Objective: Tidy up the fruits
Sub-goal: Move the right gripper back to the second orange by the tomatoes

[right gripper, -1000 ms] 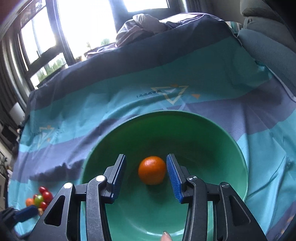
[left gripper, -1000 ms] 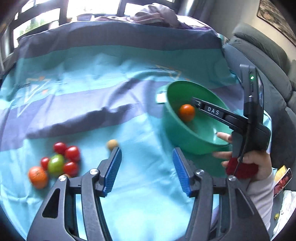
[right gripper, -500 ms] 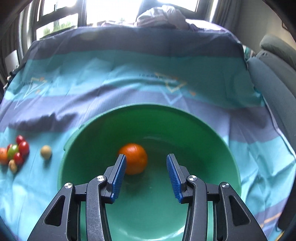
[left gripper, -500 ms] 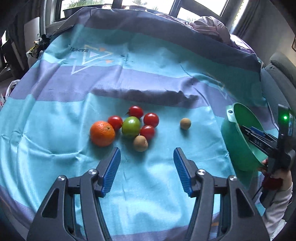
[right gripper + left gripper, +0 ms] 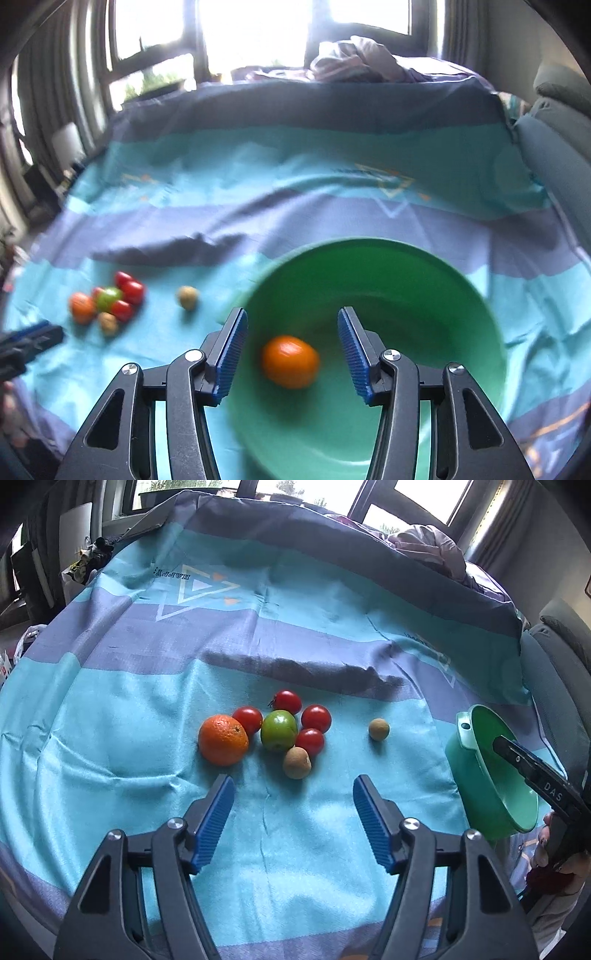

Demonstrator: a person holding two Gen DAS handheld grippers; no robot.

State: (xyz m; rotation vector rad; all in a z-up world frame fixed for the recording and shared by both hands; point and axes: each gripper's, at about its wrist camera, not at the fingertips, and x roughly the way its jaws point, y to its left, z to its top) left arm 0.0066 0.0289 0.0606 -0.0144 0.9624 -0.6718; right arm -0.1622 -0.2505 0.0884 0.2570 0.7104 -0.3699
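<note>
Each camera rides behind its own fingers, angled down over the striped cloth (image 5: 110,775) toward the windows (image 5: 258,33). The left view looks close on the fruit cluster (image 5: 266,731), with the green bowl (image 5: 487,775) at its right edge. The right view sits just above that bowl (image 5: 461,295), blurred, the cluster (image 5: 107,306) small at far left. Both share the cloth, the cluster, the bowl and the windows.

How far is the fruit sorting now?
Done: one orange lies in the green bowl. In hand: nothing; the left gripper and right gripper have just been opening their jaws, both empty. Left: eight fruits remain on the cloth.
</note>
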